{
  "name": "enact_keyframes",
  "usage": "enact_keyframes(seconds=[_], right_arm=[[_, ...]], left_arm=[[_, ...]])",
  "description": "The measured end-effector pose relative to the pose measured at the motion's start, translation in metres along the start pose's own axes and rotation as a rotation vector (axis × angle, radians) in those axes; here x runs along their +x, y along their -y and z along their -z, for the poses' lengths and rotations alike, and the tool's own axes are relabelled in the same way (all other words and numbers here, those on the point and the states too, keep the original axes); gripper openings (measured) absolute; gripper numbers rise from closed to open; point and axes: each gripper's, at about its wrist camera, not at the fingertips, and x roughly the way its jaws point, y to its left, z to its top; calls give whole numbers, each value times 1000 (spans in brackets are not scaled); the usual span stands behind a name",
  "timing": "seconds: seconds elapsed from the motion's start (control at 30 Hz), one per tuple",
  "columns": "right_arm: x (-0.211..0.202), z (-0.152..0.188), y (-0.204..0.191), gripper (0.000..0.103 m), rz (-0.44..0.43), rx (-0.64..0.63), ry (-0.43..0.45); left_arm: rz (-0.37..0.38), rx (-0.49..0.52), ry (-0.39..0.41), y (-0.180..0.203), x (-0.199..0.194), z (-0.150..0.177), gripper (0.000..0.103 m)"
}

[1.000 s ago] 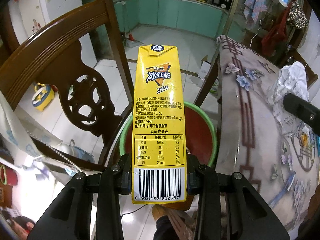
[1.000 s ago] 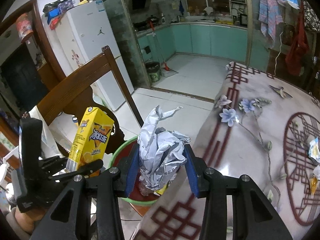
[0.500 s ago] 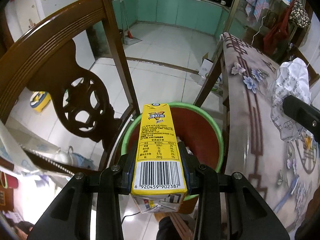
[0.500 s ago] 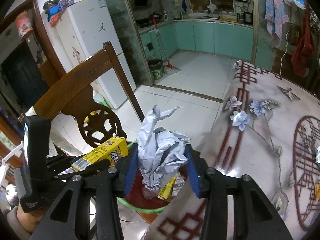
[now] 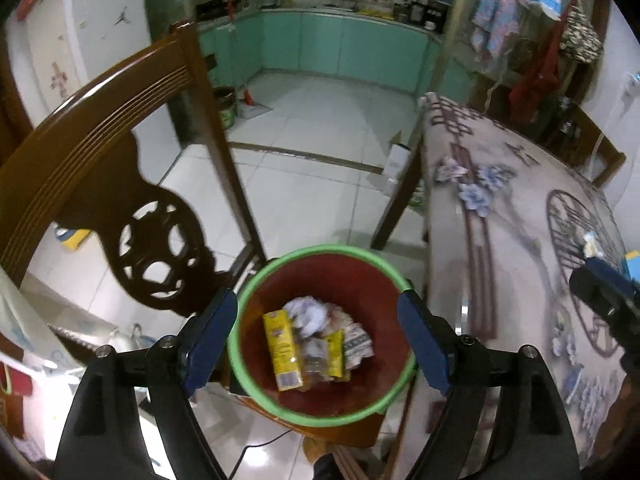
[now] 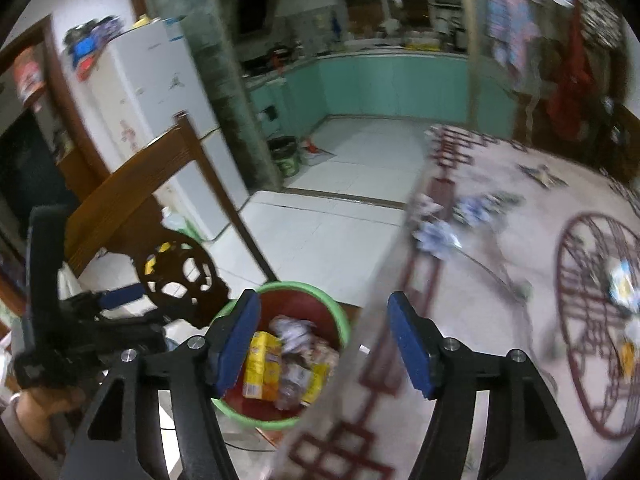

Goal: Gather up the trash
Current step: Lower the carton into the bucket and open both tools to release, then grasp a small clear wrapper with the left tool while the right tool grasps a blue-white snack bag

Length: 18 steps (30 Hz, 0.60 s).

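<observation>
Now your two grippers are hovering over the bin, jaws spreading and gripping nothing.

Your left gripper (image 5: pixel 316 340) is pointing down over the green-rimmed red bin (image 5: pixel 362 408), its jaws opening with only the bin showing between them. The yellow drink carton (image 5: pixel 282 355) is lying inside, beside the crumpled white paper (image 5: pixel 308 313) and some yellow wrappers. Your right gripper (image 6: pixel 323 340) is widening too, nothing between its blue pads (image 6: pixel 408 344), and it is hanging above the bin's edge beside the patterned table (image 6: pixel 492 264). The wooden chair (image 5: pixel 104 148) is standing just left of the bin.
</observation>
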Motion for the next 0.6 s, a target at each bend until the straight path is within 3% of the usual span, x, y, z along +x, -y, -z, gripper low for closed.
enact_keyframes(seconds=[0.17, 0.37, 0.5, 0.6], right_arm=[[-34, 26, 63, 65, 141, 72, -21], [-99, 42, 176, 65, 364, 161, -5], [-120, 18, 256, 66, 439, 143, -3], [-97, -2, 320, 74, 409, 89, -93]], left_arm=[[68, 55, -13, 40, -1, 3, 82], [146, 164, -29, 114, -3, 7, 82], [194, 190, -39, 170, -8, 17, 82], [215, 196, -65, 213, -12, 30, 82]])
